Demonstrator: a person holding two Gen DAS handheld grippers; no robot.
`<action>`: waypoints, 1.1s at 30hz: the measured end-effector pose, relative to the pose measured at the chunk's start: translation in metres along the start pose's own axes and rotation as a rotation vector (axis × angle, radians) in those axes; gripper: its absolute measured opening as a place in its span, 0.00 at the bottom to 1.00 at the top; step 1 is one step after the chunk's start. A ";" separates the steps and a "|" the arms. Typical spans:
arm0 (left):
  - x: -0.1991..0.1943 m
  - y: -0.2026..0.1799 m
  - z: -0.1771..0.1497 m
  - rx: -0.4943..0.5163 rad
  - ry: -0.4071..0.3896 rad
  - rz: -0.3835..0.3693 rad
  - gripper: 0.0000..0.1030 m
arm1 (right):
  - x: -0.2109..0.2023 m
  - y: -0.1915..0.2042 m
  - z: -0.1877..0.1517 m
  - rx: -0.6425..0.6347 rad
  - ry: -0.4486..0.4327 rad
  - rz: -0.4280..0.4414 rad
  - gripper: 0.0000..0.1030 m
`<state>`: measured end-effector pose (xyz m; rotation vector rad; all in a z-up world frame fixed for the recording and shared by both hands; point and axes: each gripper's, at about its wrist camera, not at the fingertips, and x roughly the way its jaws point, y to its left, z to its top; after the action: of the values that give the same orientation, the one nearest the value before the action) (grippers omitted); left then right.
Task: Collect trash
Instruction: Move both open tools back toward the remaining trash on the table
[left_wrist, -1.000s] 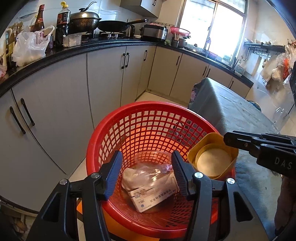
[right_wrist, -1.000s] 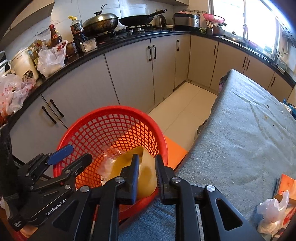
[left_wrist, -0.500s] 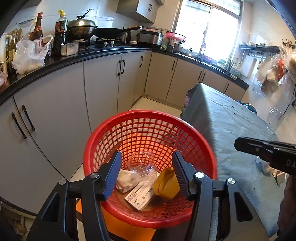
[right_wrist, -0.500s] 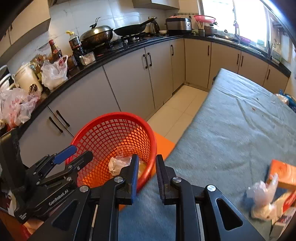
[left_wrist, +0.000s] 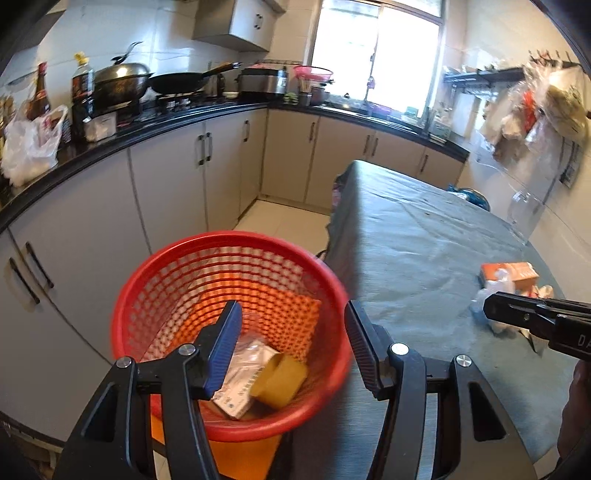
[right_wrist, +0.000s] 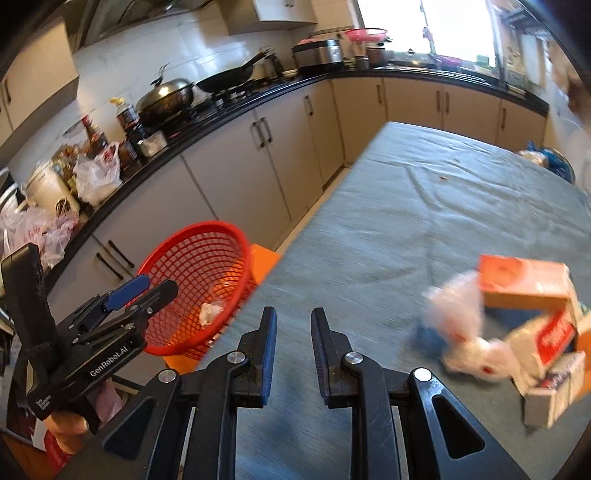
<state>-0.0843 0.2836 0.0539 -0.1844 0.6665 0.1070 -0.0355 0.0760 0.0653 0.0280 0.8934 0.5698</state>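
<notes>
- Red mesh basket (left_wrist: 155, 295) — round, mouth upward — holds a yellow cup (left_wrist: 280, 380) on its side.
- Left gripper (left_wrist: 291, 332) spread, empty.
- Right gripper (right_wrist: 293, 332) narrowly parted, empty.

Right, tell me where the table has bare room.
The grey tablecloth lies bare from the edge by the red basket across to its far end. It is crowded only at the near right, where the orange box and crumpled bags pile up.

Both wrist cams downward; shared basket (left_wrist: 229, 332), table (right_wrist: 424, 221).
</notes>
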 end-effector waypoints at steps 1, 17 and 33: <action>0.000 -0.007 0.001 0.009 0.001 -0.010 0.57 | -0.007 -0.010 -0.003 0.021 -0.007 -0.008 0.20; 0.034 -0.166 -0.012 0.131 0.231 -0.275 0.59 | -0.102 -0.160 -0.048 0.325 -0.134 -0.088 0.26; 0.105 -0.226 0.013 -0.025 0.350 -0.238 0.62 | -0.132 -0.227 -0.087 0.499 -0.160 -0.043 0.41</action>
<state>0.0416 0.0689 0.0293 -0.3088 0.9864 -0.1495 -0.0607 -0.1984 0.0480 0.4980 0.8585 0.2891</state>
